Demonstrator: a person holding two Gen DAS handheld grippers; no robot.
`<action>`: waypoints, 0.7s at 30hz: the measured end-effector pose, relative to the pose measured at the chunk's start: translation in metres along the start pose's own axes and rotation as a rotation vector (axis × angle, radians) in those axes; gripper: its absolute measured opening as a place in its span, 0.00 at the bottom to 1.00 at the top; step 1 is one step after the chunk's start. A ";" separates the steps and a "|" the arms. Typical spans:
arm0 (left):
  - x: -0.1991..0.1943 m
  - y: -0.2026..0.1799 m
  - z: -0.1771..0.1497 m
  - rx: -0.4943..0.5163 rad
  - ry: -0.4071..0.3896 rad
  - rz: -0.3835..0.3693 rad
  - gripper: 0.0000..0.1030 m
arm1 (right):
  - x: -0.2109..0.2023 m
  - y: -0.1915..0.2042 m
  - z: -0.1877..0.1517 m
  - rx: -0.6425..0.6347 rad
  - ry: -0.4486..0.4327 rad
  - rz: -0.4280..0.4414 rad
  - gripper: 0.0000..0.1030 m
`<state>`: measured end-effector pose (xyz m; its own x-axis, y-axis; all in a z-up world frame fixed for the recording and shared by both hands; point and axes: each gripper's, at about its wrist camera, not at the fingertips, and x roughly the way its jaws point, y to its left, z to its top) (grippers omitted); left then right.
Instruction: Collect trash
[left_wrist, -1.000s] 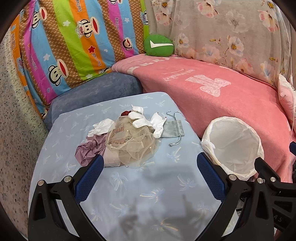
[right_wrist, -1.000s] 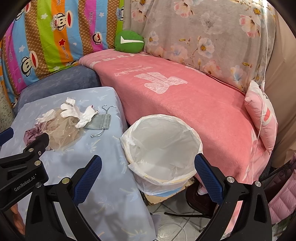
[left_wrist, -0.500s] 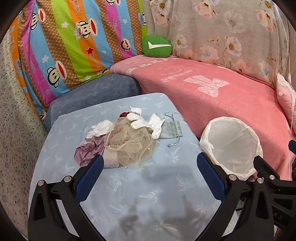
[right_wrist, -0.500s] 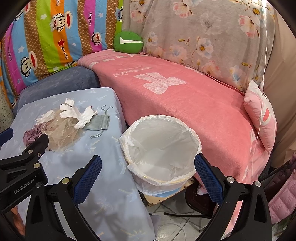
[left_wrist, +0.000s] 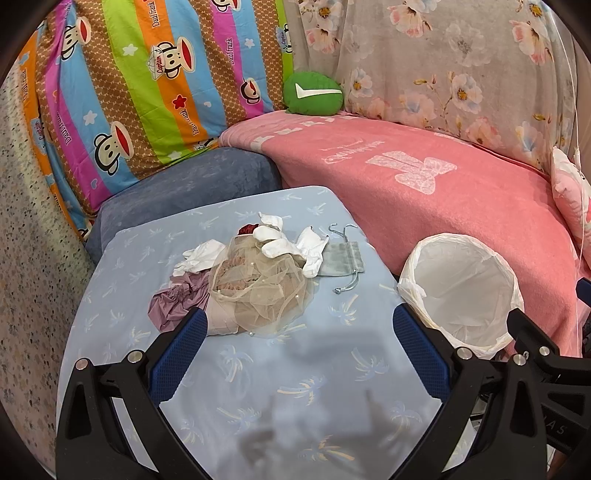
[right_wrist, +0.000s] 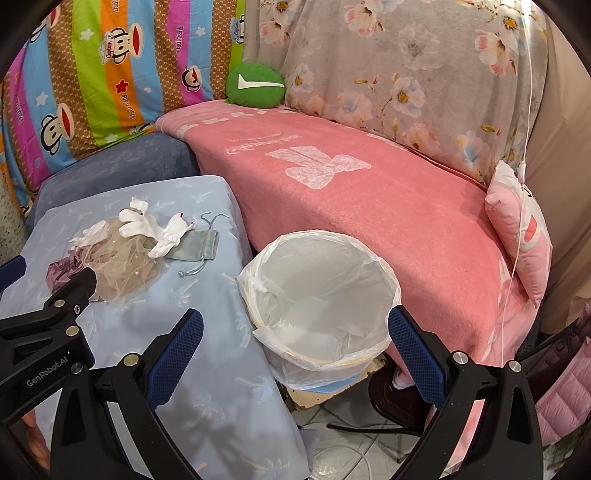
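The pile of trash (left_wrist: 255, 280) is a tangle: beige netting lies over pinkish material that cannot be identified, and a dark red item at its far side is mostly hidden. White gloves (left_wrist: 284, 243) rest on top, purple fabric (left_wrist: 177, 301) at the near left, and a grey drawstring pouch (left_wrist: 341, 258) touches the pile's right side.

The left gripper (left_wrist: 297, 345) has its fingers spread wide, holding nothing, with the left pad overlapping the pile's near edge in view; contact cannot be confirmed. The right gripper (right_wrist: 295, 350) is likewise wide apart and empty, framing the lined bin (right_wrist: 321, 295).

The pile sits toward the far half of the blue-covered table (left_wrist: 258, 387). The bin stands just beside the table's right edge, against the pink-covered couch (right_wrist: 369, 199).
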<state>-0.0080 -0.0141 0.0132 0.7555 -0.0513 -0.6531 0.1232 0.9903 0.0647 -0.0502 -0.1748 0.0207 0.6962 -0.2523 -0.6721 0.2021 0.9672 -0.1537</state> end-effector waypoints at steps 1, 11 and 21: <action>0.000 0.000 0.000 0.000 0.000 0.000 0.93 | 0.000 -0.001 0.001 0.000 0.000 -0.001 0.94; 0.000 0.000 -0.001 0.000 0.000 0.000 0.93 | -0.001 -0.001 0.003 0.002 -0.002 -0.016 0.94; 0.005 0.004 -0.001 0.003 0.015 -0.004 0.93 | 0.002 0.003 0.005 -0.002 -0.001 -0.020 0.94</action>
<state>-0.0043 -0.0104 0.0093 0.7453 -0.0536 -0.6646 0.1286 0.9896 0.0644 -0.0450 -0.1727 0.0222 0.6928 -0.2720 -0.6679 0.2150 0.9619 -0.1687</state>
